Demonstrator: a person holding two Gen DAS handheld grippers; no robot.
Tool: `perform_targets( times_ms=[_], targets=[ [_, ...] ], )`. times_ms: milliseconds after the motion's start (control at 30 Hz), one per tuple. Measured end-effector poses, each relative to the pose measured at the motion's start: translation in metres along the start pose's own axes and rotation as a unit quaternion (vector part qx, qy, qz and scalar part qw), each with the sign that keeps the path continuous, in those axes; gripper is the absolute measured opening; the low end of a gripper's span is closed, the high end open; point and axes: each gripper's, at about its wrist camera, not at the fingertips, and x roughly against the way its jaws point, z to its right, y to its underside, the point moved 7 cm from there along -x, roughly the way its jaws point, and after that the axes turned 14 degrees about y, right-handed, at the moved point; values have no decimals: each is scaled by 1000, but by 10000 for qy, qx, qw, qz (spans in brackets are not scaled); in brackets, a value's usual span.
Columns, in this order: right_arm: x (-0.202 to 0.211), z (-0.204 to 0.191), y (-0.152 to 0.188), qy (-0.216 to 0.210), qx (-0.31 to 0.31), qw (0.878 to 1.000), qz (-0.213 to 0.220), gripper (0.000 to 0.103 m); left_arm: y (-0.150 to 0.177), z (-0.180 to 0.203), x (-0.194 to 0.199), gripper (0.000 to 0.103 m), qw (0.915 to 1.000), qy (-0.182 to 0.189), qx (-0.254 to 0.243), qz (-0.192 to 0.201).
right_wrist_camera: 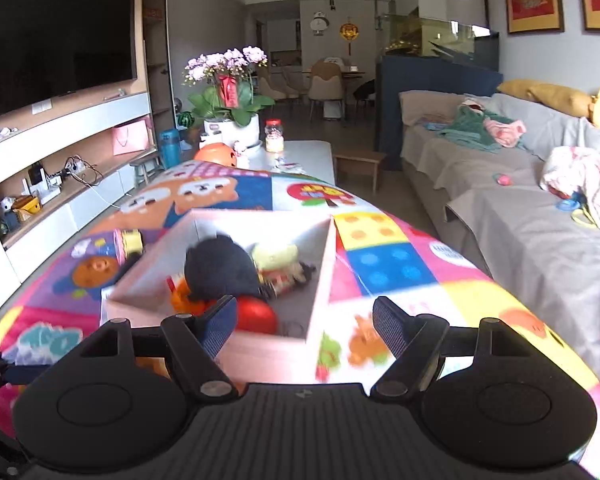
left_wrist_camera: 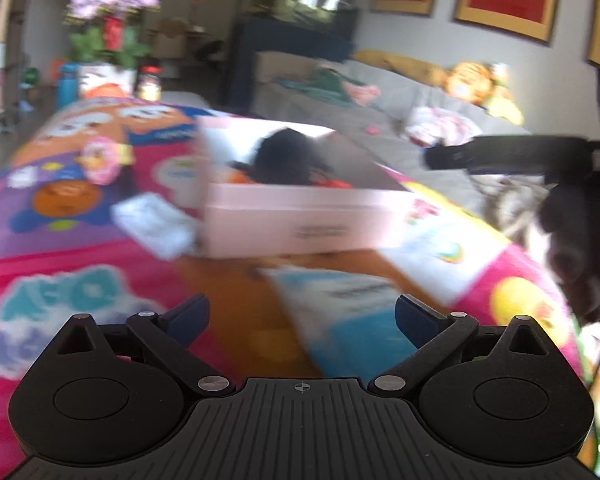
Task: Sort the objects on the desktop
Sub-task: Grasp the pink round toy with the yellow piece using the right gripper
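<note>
A pale pink open box (left_wrist_camera: 300, 224) stands on the table's colourful cartoon mat (left_wrist_camera: 60, 292). In the right wrist view the box (right_wrist_camera: 268, 354) holds a black plush (right_wrist_camera: 220, 268), a red ball (right_wrist_camera: 256, 314), a yellow-green soft toy (right_wrist_camera: 276, 256) and an orange piece (right_wrist_camera: 182, 300). My left gripper (left_wrist_camera: 302, 312) is open just above a blue-and-white packet (left_wrist_camera: 340, 312) lying in front of the box. A white packet (left_wrist_camera: 152, 224) lies left of the box. Over the box's near right corner my right gripper (right_wrist_camera: 304, 316) is open, with nothing between its fingers.
A pink-and-yellow tape roll (right_wrist_camera: 130, 242) lies left of the box. At the table's far end are a flower pot (right_wrist_camera: 232, 128), an orange helmet (right_wrist_camera: 216, 154), a jar (right_wrist_camera: 274, 136) and a blue bottle (right_wrist_camera: 170, 146). A grey sofa (right_wrist_camera: 520, 232) runs along the right.
</note>
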Motion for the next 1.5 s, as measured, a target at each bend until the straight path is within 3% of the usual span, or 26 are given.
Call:
perform_targets(
  times_ms=[100,233,367,567,700,767,867,967,1033,1100,1200,1300,1500],
  targets=[
    [4,3,16,96,-12,9999,-58,76,6,29,-19,102,9992,205,-288,-198],
    [10,4,30,83,-54,9999,-129,82,12,49,-36,101,9958,-108,-842,-340],
    [13,1,39,-2,-47,9999,-149,84,11,45,-31,100,9947,-262,-937,-327],
    [13,-12,51,-178,51,9997,-181,84,-32,-19,2,100,9929,-989,-529,389],
    [15,-27,59,-279,285,9991,-174,84,-52,-75,1,100,9892,-1392,-279,365],
    [16,-35,57,-373,353,9985,-175,84,-59,-102,1,100,9803,-1921,-260,390],
    [27,-59,30,-817,525,9953,-13,77,-58,-136,7,100,9591,-2810,-14,356],
    [32,-98,-12,-1364,818,9871,177,77,-43,-153,27,100,9573,-2805,589,374],
    [25,-134,-40,-1684,1099,9794,159,77,-29,-154,39,100,9550,-2854,713,388],
    [9,-175,-62,-1801,1443,9729,135,77,-14,-153,43,101,9599,-2694,744,234],
    [-32,-235,-81,-1729,1937,9656,-168,77,-2,-147,45,101,9668,-2446,731,129],
    [-85,-282,-91,-1545,2129,9624,-676,77,-2,-144,42,103,9680,-2395,733,145],
    [-167,-324,-82,-1301,1858,9628,-1468,75,-1,-147,36,103,9686,-2350,804,55]
  ],
)
